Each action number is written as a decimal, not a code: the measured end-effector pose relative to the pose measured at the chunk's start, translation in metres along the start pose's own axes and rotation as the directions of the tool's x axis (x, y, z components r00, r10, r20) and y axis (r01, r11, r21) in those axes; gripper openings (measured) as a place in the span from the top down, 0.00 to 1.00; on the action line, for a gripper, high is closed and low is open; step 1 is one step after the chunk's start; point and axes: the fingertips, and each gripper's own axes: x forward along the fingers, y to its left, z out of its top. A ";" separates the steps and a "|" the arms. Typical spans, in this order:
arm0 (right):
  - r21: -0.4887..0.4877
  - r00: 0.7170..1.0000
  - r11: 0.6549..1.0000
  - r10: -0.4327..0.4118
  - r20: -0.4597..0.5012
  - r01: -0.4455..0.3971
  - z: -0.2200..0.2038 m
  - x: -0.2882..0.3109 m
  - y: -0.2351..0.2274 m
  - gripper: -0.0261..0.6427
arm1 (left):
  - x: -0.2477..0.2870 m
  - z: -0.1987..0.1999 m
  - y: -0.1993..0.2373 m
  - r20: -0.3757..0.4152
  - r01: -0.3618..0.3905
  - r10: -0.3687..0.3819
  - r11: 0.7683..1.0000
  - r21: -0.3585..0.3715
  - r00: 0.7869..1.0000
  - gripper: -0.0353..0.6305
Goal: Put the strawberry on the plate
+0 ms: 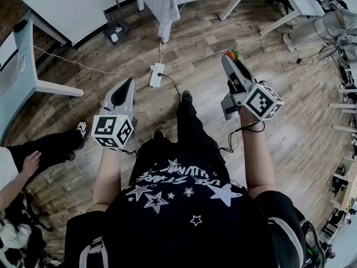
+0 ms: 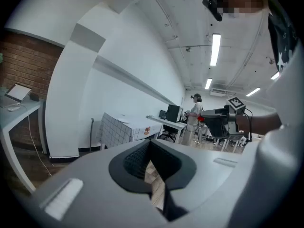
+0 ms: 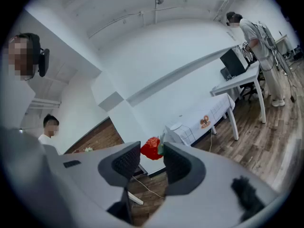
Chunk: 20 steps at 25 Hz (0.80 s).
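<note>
Between right claw (image 3: 152,147) tips sits red, green-capped strawberry (image 3: 149,149).

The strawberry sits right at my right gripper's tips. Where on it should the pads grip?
Grip across the red body of the strawberry, with the pads on opposite flanks, coming in from the side. The right gripper holds it that way now, but only at its very tips, and the green cap lies at one pad. It would probably be safer seated deeper.

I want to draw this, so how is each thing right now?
Strawberry: up in the air, gripped between the right gripper's jaw tips.
Right gripper: shut on the strawberry.
Left gripper: shut, nothing between its jaws.
</note>
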 end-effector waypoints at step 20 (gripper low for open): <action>0.046 0.961 0.965 0.260 -0.098 -0.257 0.045 0.017 -0.067 0.72 | 0.104 0.056 -0.119 0.064 -0.120 0.120 0.993 -0.010 0.991 0.94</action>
